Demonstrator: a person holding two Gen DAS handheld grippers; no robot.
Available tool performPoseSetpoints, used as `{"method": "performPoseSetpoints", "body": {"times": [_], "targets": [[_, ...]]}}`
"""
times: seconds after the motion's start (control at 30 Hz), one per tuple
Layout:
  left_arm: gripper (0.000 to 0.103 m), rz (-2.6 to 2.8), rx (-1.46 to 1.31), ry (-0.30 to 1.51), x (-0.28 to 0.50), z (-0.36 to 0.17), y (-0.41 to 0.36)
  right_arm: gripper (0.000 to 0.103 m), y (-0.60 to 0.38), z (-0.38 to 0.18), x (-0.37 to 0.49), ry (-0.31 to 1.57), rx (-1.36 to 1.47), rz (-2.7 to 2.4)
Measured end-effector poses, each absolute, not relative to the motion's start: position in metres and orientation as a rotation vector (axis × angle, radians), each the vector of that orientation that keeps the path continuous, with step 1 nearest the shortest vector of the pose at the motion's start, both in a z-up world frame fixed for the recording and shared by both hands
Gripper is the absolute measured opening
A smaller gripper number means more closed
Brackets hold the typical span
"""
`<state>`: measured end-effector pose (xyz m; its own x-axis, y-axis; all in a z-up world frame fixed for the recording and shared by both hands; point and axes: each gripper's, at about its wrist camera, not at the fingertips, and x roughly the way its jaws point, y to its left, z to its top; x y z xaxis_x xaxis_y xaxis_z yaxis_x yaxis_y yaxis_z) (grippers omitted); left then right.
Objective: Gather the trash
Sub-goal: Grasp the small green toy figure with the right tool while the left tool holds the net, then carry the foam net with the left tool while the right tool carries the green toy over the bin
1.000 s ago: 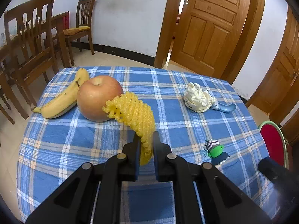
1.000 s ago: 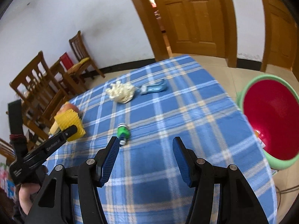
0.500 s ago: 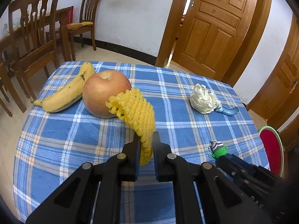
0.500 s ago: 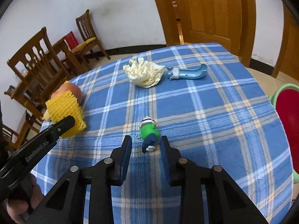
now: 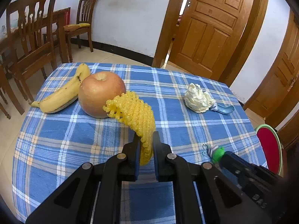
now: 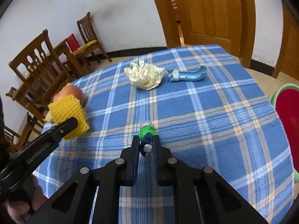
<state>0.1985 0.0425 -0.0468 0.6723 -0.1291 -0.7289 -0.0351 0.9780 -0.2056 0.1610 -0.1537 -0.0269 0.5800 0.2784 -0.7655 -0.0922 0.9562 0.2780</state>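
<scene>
My left gripper (image 5: 146, 140) is shut on a yellow foam fruit net (image 5: 134, 113) and holds it above the blue plaid tablecloth (image 5: 74, 134); the net also shows in the right wrist view (image 6: 68, 112). My right gripper (image 6: 146, 140) is shut on a small green and blue toy figure (image 6: 146, 134) resting on the cloth; the figure shows at the left wrist view's lower right (image 5: 216, 152). A crumpled white tissue (image 6: 144, 75) lies farther back. A red bin with a green rim (image 6: 288, 115) stands off the table's right edge.
An apple (image 5: 101, 93) and a banana (image 5: 63, 93) lie at the table's left. A light blue plastic piece (image 6: 188, 75) lies beside the tissue. Wooden chairs (image 5: 31, 41) stand to the left, wooden doors (image 5: 209, 28) behind.
My right gripper moved in over the green toy figure and closed on it. My left gripper kept hold of the yellow net and shifted slightly.
</scene>
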Motion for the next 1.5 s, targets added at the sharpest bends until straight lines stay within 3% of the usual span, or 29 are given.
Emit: {"method": "performPoseSetpoints", "body": {"times": [0.73,1.5], "targets": [[0.011,-0.214,-0.141,0.801,0.164,-0.005,-0.02,0.013,-0.252,0.03,0.076,0.756,0.346,0.098],[0.011,-0.413,-0.044,0.841,0.161,0.007,-0.135,0.013,-0.366,0.027,0.049,0.69,0.482,-0.062]]}}
